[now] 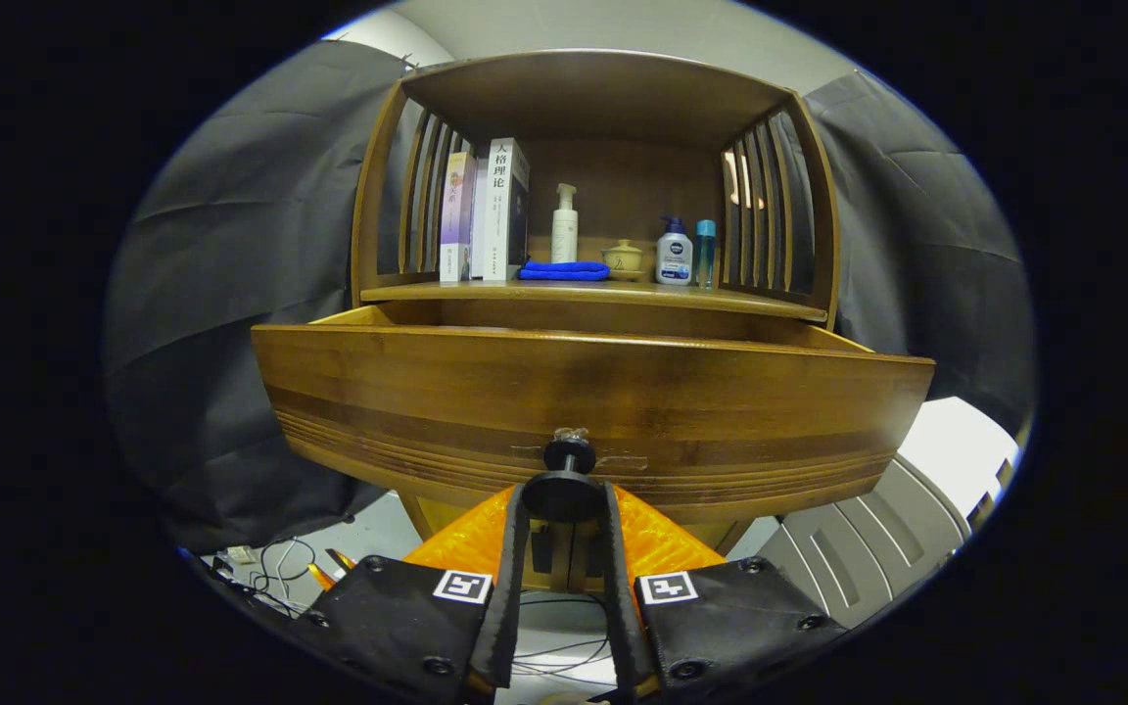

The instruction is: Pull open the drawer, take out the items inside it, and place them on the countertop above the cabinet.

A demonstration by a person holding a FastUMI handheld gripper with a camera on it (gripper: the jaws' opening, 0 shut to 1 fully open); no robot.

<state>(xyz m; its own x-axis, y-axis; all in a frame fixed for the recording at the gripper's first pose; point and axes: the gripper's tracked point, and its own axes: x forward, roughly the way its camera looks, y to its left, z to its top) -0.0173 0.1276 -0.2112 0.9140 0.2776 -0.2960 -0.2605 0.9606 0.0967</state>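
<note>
The wooden drawer (pixel 584 392) stands pulled out from the cabinet toward me, and its broad front panel hides whatever lies inside. A round black knob (pixel 569 455) sticks out from the middle of that panel. My gripper (pixel 564 501) is shut on the knob, one finger pressing each side of its disc. Above the drawer runs the countertop (pixel 407 291), a shelf under a wooden hood.
On the countertop stand books (pixel 486 211), a white pump bottle (pixel 564 225), a folded blue cloth (pixel 564 270), a small lidded pot (pixel 624 258) and two small bottles (pixel 674 253). Cables (pixel 280 568) lie on the floor at the lower left. A white ribbed panel (pixel 916 509) sits at the right.
</note>
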